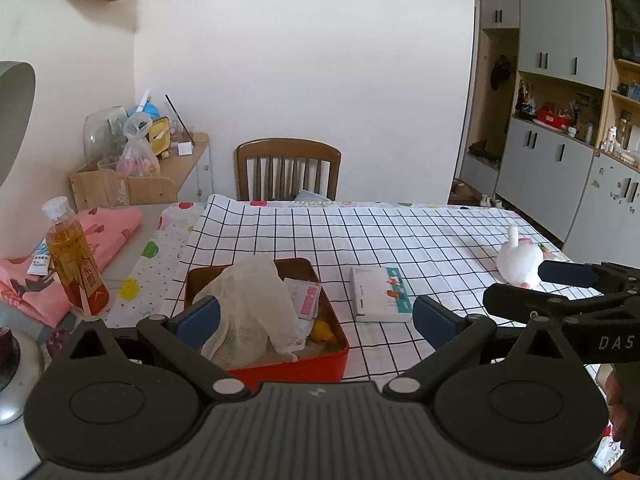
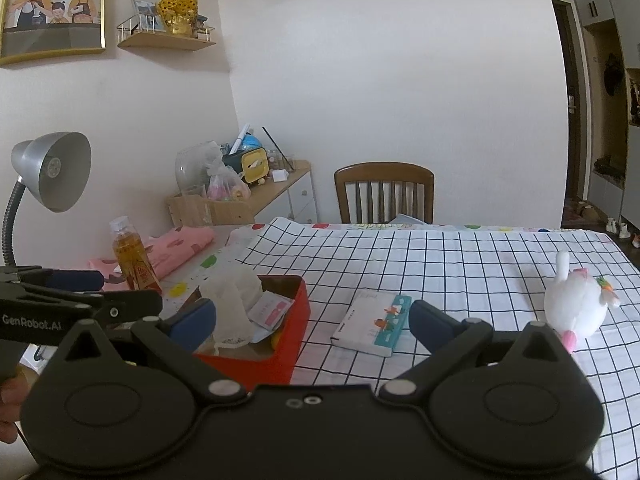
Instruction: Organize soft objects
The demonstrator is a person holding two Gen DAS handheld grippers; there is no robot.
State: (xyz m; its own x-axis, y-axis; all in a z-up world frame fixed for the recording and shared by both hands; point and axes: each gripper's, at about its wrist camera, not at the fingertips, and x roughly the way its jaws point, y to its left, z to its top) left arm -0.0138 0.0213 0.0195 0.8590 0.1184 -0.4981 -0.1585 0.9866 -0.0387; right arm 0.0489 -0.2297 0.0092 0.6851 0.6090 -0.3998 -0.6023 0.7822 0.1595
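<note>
Left gripper [image 1: 316,316] jaws wide apart, empty, above red metal tin [image 1: 288,368] holding crumpled white gauze cloth [image 1: 248,304]; right gripper [image 2: 312,320] likewise spread, empty; white plush toy [image 2: 576,308] lies well apart on checked tablecloth [image 2: 460,264]; likely between picks; next: reach plush, close gently.

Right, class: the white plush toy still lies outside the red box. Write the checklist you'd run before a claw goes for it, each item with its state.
1. Right claw open, empty: ok.
2. Left claw open, empty: ok.
3. White plush toy lies unobstructed on the checked tablecloth: ok.
4. Room in the red box: not ok; a gauze cloth drapes over it.
5. Book lies apart from the toy: ok.
6. Toy's far side: cannot tell.
</note>
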